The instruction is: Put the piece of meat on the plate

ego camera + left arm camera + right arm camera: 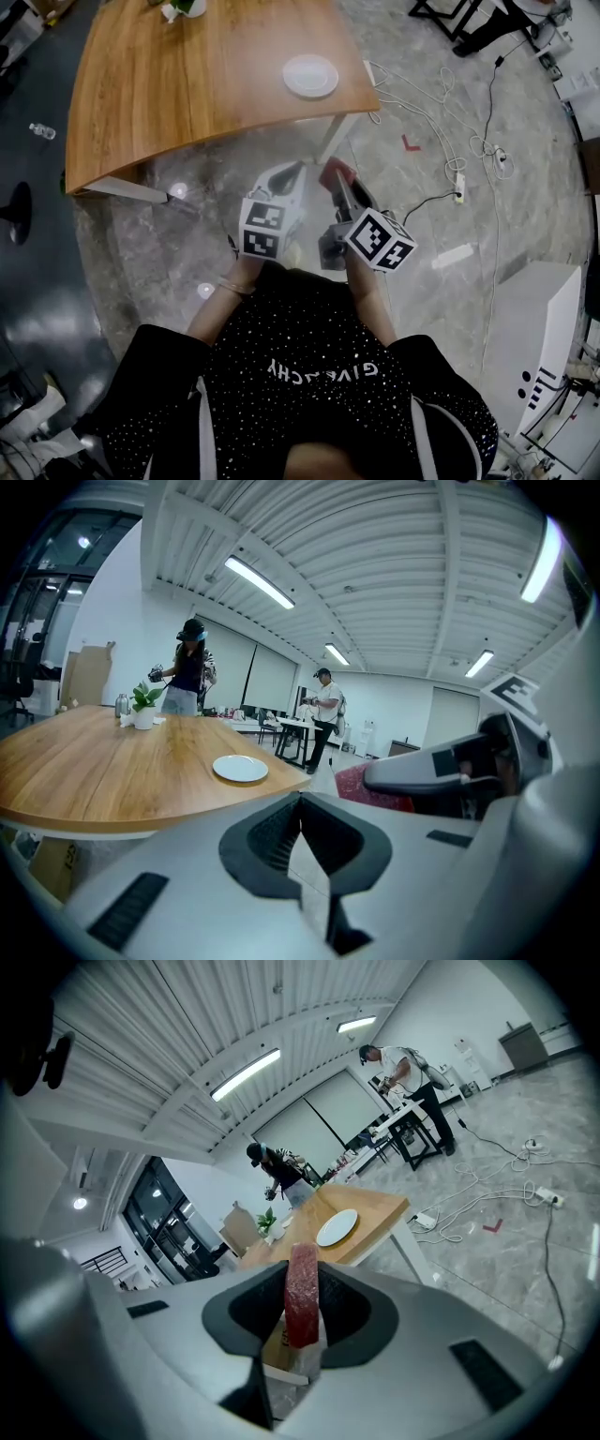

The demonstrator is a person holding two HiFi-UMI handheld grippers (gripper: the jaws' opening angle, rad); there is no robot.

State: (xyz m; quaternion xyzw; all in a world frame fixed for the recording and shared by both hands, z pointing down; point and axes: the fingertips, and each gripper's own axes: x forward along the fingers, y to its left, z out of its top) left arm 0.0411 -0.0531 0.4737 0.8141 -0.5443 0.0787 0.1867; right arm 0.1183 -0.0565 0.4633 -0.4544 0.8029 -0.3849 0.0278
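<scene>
The piece of meat (302, 1290) stands on edge, clamped between the jaws of the right gripper (339, 184), held in the air over the floor and well short of the table (187, 89); its lower end is buried between the jaws, and through the gap under it something tan and pale shows that I cannot make out; from the head view only a reddish corner of it shows. The left gripper (300, 803) is held just beside it, jaws brought together at the tips with nothing in them; each gripper carries a cube with square black-and-white markers (265, 228), and these cubes cover most of both hands. The white plate (310, 75) lies on the wooden table near its rounded corner, apart from the meat; a small potted plant (143, 705) stands at the far end, cut off by the picture's edge from above.

The person's black speckled top (309, 403) carries pale lettering, upside down from above, which reads GIVENCHY; the markers bear patterns only. White cables (450, 122) trail over the grey marble floor to a power strip (458, 184); a small red mark (410, 142) sits near them. Two people (190, 672) stand at the far desks, too small to tell what they handle; a white cabinet (530, 337) is partly cut off at the right.
</scene>
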